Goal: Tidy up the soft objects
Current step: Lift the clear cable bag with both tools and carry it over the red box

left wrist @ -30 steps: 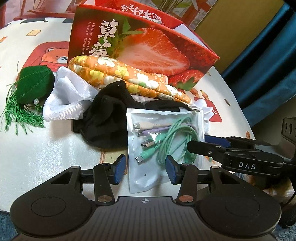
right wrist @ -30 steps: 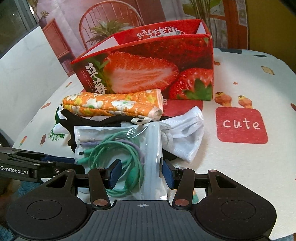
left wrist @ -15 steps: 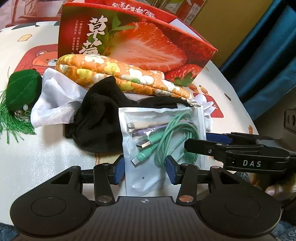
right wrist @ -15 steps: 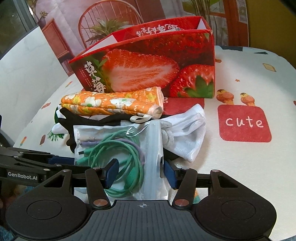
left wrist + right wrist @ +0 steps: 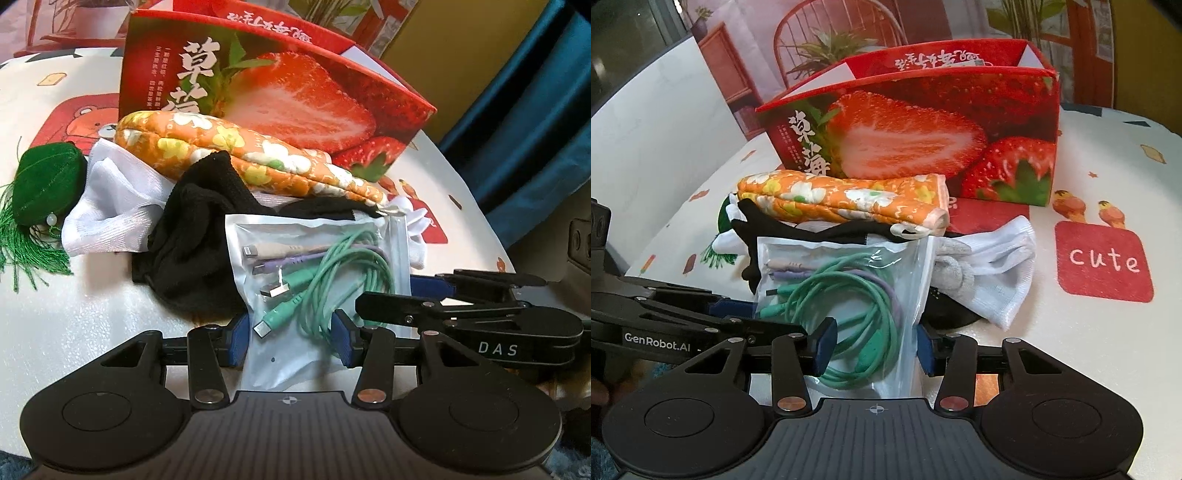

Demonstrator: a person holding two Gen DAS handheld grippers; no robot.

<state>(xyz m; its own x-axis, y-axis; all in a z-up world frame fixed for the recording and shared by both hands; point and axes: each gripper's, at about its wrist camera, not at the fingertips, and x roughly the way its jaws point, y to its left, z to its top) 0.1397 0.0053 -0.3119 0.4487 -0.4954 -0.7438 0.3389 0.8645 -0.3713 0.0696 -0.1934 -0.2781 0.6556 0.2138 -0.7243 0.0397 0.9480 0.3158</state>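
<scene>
- A clear zip pouch of coiled cables (image 5: 317, 280) lay at the near edge of the table (image 5: 74, 325), on the front of a heap of soft things.
- My left gripper (image 5: 290, 338) had the pouch's bottom end between its two blue pads, which sat at the plastic on either side. I could not tell whether they pressed it or only flanked it.
- My right gripper (image 5: 873, 345) straddled the same end from the other side. Its jaws were closing, with the pouch and a loop of green cable between them, and the pads looked close to the plastic but not clearly pinching it.
- The pouch's long axis ran away from me, from the near edge toward the strawberry-printed box (image 5: 923, 140) standing farther back on the table.
- Both grippers pointed along that axis, side by side, and neither was plainly nearer.
- Behind the pouch lay a black knit piece (image 5: 195, 258), white cloth (image 5: 110, 218) and an orange flowered pad (image 5: 229, 158), the pad resting against the foot of the box.
- A green tasselled pouch (image 5: 44, 184) sat apart, toward the left edge.
- I judged the coming lift would carry the pouch straight forward and up, over the heap, into the open box.
</scene>
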